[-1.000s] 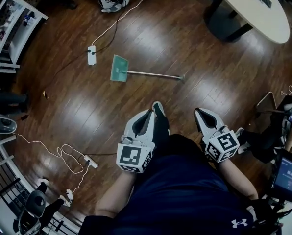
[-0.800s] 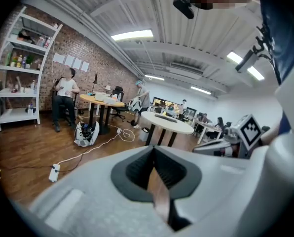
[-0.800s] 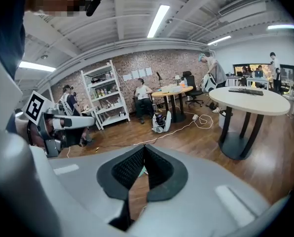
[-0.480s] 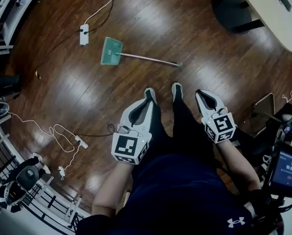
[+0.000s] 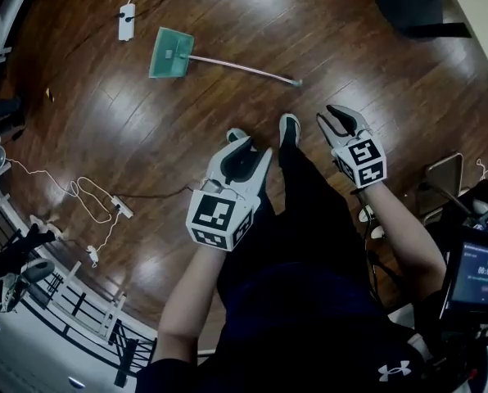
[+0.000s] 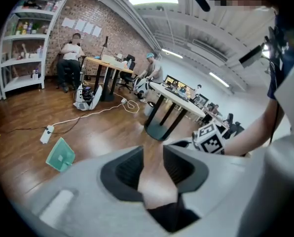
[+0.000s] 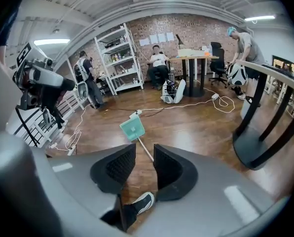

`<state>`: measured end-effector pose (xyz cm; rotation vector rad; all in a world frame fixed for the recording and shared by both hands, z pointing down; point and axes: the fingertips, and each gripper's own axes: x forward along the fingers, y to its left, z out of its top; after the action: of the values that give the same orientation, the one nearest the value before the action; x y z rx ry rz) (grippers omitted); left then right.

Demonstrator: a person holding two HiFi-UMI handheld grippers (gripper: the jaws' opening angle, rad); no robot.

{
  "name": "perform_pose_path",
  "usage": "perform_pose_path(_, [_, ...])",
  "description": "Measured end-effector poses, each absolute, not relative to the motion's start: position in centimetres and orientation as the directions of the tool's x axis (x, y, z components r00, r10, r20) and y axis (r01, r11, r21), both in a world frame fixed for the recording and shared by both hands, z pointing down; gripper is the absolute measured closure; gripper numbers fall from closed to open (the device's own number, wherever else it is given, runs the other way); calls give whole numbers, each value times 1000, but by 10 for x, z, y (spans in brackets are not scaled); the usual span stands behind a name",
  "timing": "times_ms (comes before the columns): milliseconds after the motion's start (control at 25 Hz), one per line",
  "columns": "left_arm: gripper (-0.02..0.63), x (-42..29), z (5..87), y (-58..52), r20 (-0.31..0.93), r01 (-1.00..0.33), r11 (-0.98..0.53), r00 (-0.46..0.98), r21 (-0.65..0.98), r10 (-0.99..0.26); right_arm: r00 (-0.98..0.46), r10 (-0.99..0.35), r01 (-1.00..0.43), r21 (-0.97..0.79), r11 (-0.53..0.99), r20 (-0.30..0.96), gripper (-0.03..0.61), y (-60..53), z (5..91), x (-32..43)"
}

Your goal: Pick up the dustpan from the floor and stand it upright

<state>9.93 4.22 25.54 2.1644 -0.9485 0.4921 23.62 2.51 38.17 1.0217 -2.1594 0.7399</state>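
We saw the teal dustpan [image 5: 171, 53] lying flat on the wooden floor [image 5: 146, 137], its long thin handle [image 5: 244, 67] stretched rightward.

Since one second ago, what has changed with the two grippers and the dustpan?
The left gripper and the right gripper both moved forward and down toward the floor; their jaws, shut before, are opening, with nothing between them. Nothing was taken hold of. The dustpan lies flat on the floor as before, untouched.

The left gripper [image 5: 252, 149] and right gripper [image 5: 329, 118] angle downward, side by side. Both sets of jaws are opening, empty.
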Motion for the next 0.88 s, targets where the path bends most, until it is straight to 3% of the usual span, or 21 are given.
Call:
perform_pose_path(480, [454, 86, 464, -13, 673, -672, -656, 664, 344, -326, -557, -396, -738, -217, 639, 730, 456, -26, 542, 207])
perform_pose_path(680, [451, 61, 564, -32, 714, -544, -795, 667, 269, -214, -577, -363, -683, -188, 706, 732, 456, -60, 638, 188])
perform_pose_path(880, [450, 54, 610, -46, 744, -397, -899, 654, 185, -136, -593, -299, -635, -206, 744, 748, 448, -67, 674, 182])
